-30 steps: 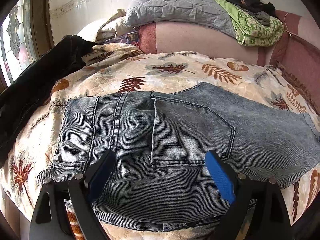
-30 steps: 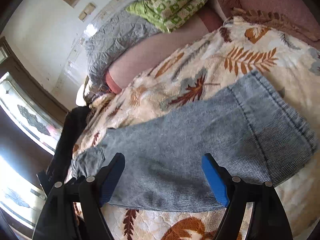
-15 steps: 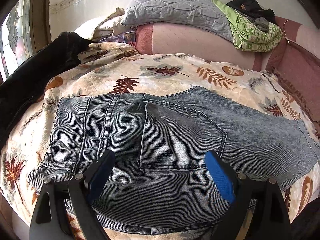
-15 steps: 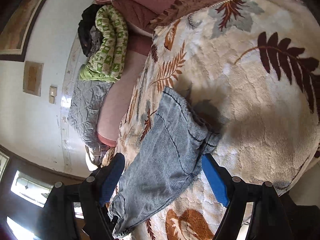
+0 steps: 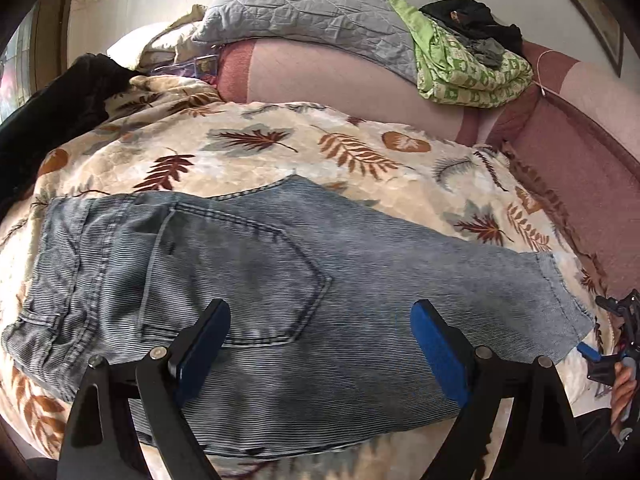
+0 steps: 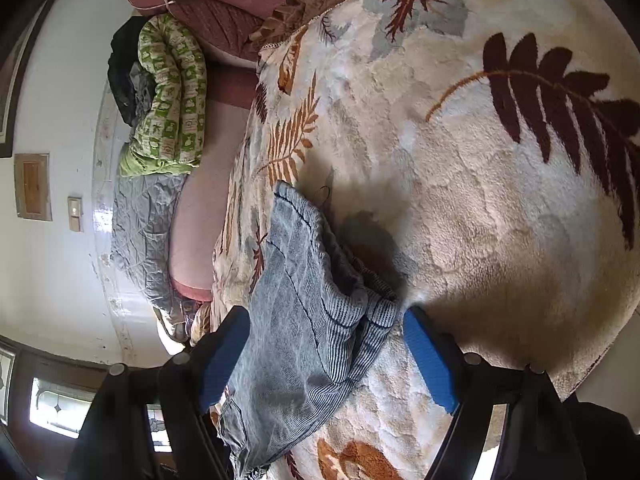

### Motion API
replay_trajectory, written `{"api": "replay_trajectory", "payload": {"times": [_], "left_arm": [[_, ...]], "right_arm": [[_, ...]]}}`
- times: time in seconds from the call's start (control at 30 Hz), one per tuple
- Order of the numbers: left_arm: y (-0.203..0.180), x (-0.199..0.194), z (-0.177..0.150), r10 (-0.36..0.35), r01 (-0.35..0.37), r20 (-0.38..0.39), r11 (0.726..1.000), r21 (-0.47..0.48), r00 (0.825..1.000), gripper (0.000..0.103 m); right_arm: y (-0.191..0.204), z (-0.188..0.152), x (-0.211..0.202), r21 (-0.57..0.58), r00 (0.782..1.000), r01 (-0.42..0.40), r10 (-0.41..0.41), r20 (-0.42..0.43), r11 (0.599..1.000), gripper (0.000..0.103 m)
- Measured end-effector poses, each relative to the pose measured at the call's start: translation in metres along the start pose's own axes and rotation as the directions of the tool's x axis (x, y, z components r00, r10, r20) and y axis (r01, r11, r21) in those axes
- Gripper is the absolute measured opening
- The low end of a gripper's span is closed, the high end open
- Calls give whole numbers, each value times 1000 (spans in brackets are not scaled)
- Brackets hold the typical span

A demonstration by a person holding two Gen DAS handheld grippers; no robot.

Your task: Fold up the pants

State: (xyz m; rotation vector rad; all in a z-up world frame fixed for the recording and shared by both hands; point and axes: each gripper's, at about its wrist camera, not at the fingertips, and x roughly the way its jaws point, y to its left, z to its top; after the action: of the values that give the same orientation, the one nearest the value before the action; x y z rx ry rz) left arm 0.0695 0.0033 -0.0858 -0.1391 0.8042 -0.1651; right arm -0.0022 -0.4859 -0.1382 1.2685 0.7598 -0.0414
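Faded blue jeans (image 5: pixel 280 280) lie flat, folded in half lengthwise, on a leaf-patterned blanket (image 5: pixel 280 148), waistband at the left, back pocket up, cut leg end at the right. My left gripper (image 5: pixel 320 344) is open and empty above the jeans' near edge. My right gripper (image 6: pixel 326 352) is open, tilted sideways, its jaws either side of the jeans' leg end (image 6: pixel 312 300) without closing on it. The right gripper also shows at the right edge of the left wrist view (image 5: pixel 612 344).
The blanket (image 6: pixel 480 200) covers a pink sofa (image 5: pixel 360 80). On the sofa back lie a grey quilted pillow (image 5: pixel 304 12), a green patterned cloth (image 5: pixel 468 68) and dark clothes (image 5: pixel 472 16). A black garment (image 5: pixel 52 108) lies at the far left.
The left gripper has pulled back a little, so more of the jeans shows. The right gripper has rolled onto its side and moved to the leg end.
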Motion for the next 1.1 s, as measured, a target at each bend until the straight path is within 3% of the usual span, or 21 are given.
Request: {"api": "replay_trajectory", "payload": {"times": [0.23,0.5,0.8,1.0,1.07,1.1], "left_arm": [[-61,30,-3,-86,87,-64,996,15,994,92],[-91,52,-12,-80,85,-138,996,28,987,92],[-102,59,-15,36,-20,-162,994,103,986,92],[-107,58,-17,38,-18,-166,993,118,985,92],[-107,59,-17,37,-18,-167,993,116,985,92],[-107,59,-16,36,-16,-168,993,115,985,92]], "right_arm": [[9,3,7,-31,996,78,-79,-36,996,82],[23,1,13,-103,987,153,-157,-35,983,77],[19,0,9,-125,977,203,-209,-36,971,54],[22,-1,8,-159,968,240,-248,-33,958,47],[24,-1,8,-173,964,257,-266,-26,951,34],[24,-1,8,-177,964,256,-264,-26,950,33]]}}
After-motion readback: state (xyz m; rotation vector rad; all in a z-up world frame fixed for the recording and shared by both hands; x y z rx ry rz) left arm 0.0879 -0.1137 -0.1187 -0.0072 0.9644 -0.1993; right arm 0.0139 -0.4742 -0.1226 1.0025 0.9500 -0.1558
